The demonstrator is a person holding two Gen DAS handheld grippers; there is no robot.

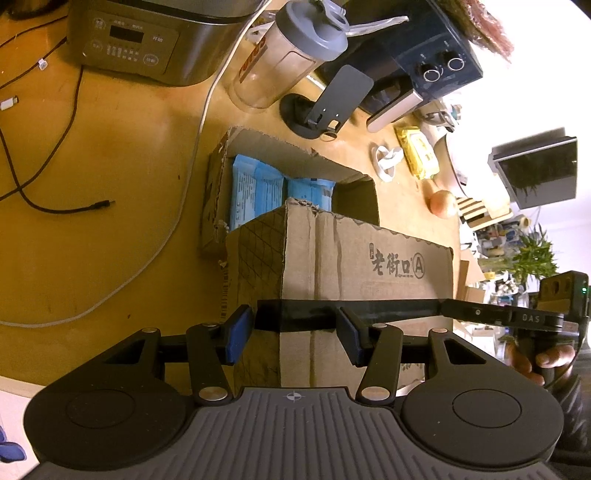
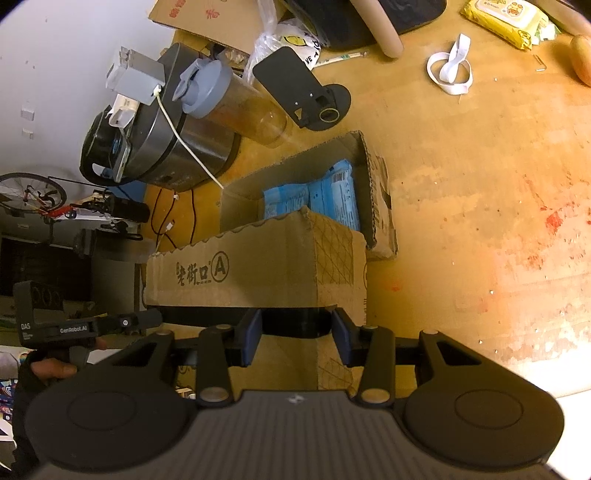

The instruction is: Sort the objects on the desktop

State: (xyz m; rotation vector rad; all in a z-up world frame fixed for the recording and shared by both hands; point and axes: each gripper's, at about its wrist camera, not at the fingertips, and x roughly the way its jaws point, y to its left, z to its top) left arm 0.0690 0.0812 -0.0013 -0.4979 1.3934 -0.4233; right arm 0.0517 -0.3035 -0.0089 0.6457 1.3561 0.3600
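An open cardboard box (image 1: 332, 254) (image 2: 258, 266) stands on the wooden desk with blue packets (image 1: 258, 188) (image 2: 325, 195) inside. My left gripper (image 1: 293, 336) is open at the box's near side, blue pads apart, nothing between them. My right gripper (image 2: 295, 338) is open at the same box from the opposite side, pads apart and empty. Each gripper shows in the other's view: the right one in the left wrist view (image 1: 517, 317), the left one in the right wrist view (image 2: 92, 325).
A rice cooker (image 1: 147, 37) (image 2: 159, 140), a shaker bottle (image 1: 291, 51) (image 2: 229, 99) and a black phone stand (image 1: 325, 103) (image 2: 303, 92) stand behind the box. Cables (image 1: 48, 206), a white strap (image 2: 448, 70), yellow wipes (image 2: 506, 20) and an onion (image 1: 441, 203) lie on the desk.
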